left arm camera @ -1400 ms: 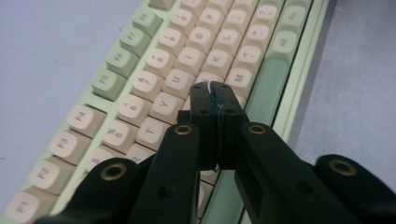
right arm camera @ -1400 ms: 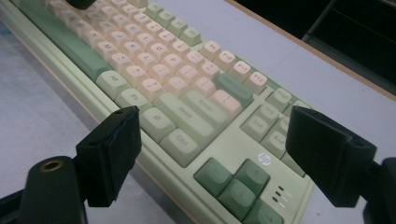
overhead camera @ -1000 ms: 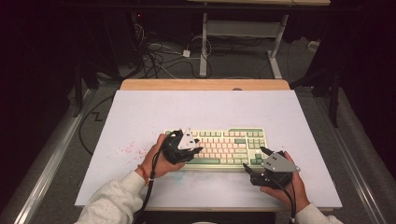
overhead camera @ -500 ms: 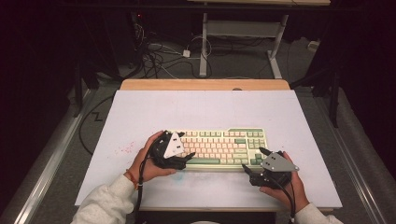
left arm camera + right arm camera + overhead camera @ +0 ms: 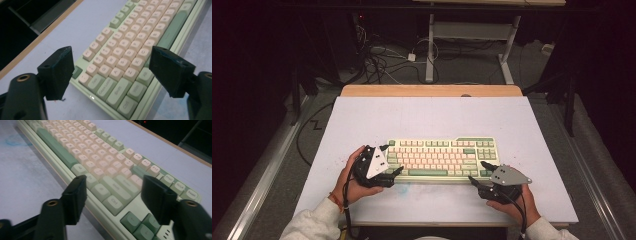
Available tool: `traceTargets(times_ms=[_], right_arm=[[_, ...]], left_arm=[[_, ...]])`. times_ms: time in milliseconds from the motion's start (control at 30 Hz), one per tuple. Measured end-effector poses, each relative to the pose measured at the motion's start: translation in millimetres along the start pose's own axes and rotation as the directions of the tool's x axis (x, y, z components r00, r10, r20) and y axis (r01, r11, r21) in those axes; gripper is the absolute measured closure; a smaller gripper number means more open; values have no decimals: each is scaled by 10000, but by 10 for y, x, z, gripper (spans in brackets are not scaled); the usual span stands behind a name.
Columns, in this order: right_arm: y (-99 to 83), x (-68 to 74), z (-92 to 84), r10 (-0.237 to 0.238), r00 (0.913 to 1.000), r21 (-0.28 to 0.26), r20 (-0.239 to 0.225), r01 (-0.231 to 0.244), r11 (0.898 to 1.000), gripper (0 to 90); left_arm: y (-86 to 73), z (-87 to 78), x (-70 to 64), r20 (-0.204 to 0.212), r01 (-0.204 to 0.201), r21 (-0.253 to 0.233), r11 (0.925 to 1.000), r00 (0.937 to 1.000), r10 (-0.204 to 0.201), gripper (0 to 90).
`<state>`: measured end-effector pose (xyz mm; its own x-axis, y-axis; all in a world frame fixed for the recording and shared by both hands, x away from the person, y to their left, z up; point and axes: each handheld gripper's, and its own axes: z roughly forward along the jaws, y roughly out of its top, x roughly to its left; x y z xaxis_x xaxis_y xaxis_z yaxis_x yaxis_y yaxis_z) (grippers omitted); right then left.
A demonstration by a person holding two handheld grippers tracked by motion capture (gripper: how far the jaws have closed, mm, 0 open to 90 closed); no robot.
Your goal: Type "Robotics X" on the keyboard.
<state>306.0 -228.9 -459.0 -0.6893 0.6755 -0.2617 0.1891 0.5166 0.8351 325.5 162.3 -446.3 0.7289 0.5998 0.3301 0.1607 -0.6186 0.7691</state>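
Observation:
A pale green keyboard (image 5: 437,155) with cream and green keys lies flat on the white table top (image 5: 427,115). My left gripper (image 5: 392,159) is at its left end, open, and its jaws have just been opening. In the left gripper view the jaws (image 5: 112,62) straddle the corner keys of the keyboard (image 5: 130,45) without touching them. My right gripper (image 5: 478,171) sits at the front right corner, and its jaws have just been closing. In the right gripper view they (image 5: 116,192) stand on either side of that corner of the keyboard (image 5: 87,152), with gaps still visible.
A wooden strip (image 5: 432,90) runs along the table's far edge. Beyond it the dark floor holds tangled cables (image 5: 382,60) and a white desk frame (image 5: 430,45). Faint blue and red smudges mark the table top near the front edge (image 5: 404,189).
My left hand has slid left and nearer along the keyboard to its left end, and its jaws stand wider. The right hand has kept its place.

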Motion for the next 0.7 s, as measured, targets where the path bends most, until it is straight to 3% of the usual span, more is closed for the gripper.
traceTargets(times_ms=[133,333,467,700], right_arm=[[53,-11,31,-139,9999,304,-52,141,9994,663],[189,-43,156,-274,9985,739,-481,309,9968,857],[275,-62,260,-319,9968,858,-739,383,9956,900],[465,-122,517,-267,9944,1067,-1019,376,9936,900]], left_arm=[[-119,-49,4,-54,-14,265,9996,10000,16,194],[-254,-142,37,-268,345,467,9983,9991,-333,193],[-334,-177,61,-285,668,618,9958,9975,-652,195],[-373,-175,12,-146,652,821,9945,9978,-642,195]])
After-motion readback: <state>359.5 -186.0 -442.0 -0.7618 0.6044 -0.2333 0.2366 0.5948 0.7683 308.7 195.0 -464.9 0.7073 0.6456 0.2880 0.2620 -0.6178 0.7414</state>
